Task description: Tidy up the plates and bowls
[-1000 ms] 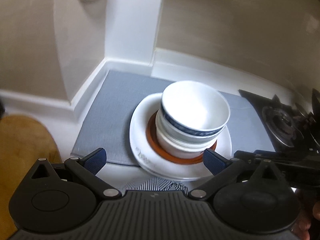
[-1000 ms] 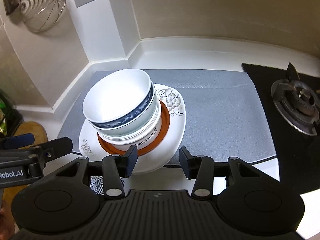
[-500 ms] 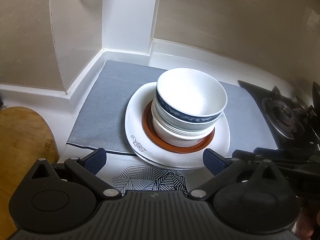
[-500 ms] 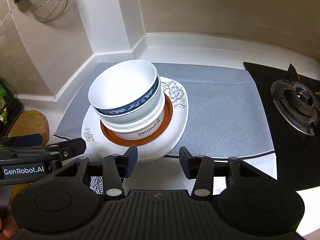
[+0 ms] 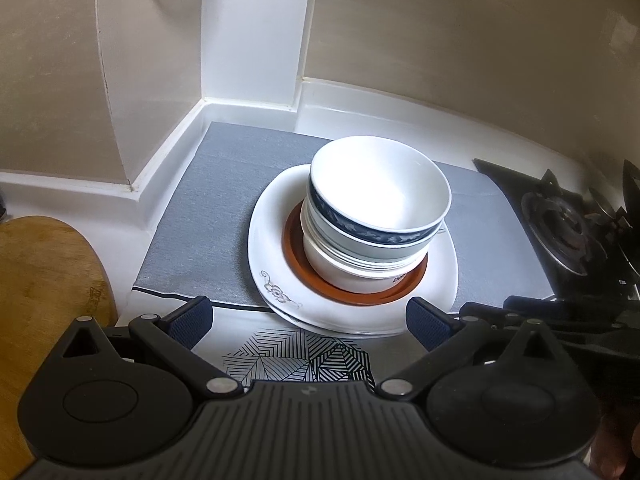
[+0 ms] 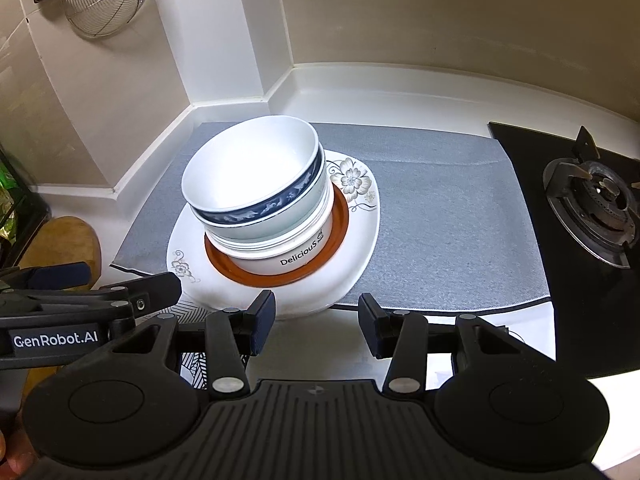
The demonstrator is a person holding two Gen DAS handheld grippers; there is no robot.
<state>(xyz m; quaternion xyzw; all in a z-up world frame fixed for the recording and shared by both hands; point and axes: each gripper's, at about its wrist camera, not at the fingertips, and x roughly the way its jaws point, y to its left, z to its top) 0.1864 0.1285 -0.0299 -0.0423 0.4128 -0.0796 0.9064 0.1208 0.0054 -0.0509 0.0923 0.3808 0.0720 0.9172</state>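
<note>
Both grippers are empty with jaws apart: the left gripper (image 5: pixel 306 322) spread wide, the right gripper (image 6: pixel 317 324) narrower, both hovering at the near edge of the counter. Since a second ago the views have pulled back a touch, so the stack looks farther off. Bowls (image 6: pixel 256 184) sit nested on the orange saucer (image 6: pixel 338 224), on the white floral plate (image 6: pixel 360 248), left side of the grey mat (image 6: pixel 448 216) (stove (image 6: pixel 592 204) far right). Looks finished to me.
</note>
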